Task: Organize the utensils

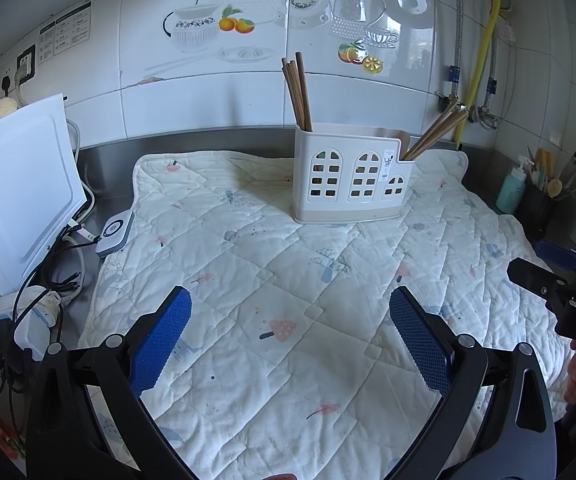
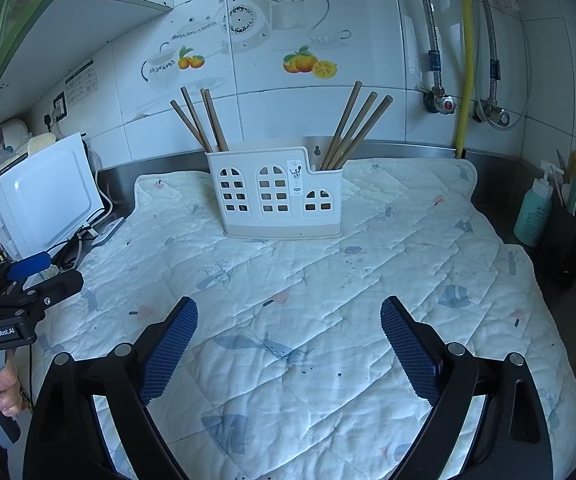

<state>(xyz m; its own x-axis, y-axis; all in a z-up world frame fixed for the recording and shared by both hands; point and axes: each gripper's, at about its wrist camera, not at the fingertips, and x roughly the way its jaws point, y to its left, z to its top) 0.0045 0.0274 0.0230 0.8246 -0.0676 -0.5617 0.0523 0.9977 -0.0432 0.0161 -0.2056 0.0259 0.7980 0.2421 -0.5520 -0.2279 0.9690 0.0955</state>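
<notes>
A white utensil holder [image 1: 350, 178] [image 2: 278, 194] with window-shaped cutouts stands at the back of a quilted mat [image 1: 288, 280] [image 2: 308, 280]. Brown chopsticks [image 1: 298, 92] [image 2: 202, 120] stick up from its left compartment. More chopsticks [image 1: 434, 132] [image 2: 356, 128] lean right out of its lower right compartment. My left gripper [image 1: 290, 320] hovers open over the mat, well in front of the holder, with nothing between its blue pads. My right gripper [image 2: 288, 328] is open too, empty, above the mat's front. Each gripper shows at the edge of the other's view, hand-held.
A white appliance [image 1: 20, 192] [image 2: 44, 196] with cables and a power strip [image 1: 20, 312] crowds the left counter. A teal bottle [image 1: 511, 190] [image 2: 533, 212] and a black utensil pot [image 2: 564, 240] stand at the right. Pipes and valves run down the tiled wall [image 2: 464, 60].
</notes>
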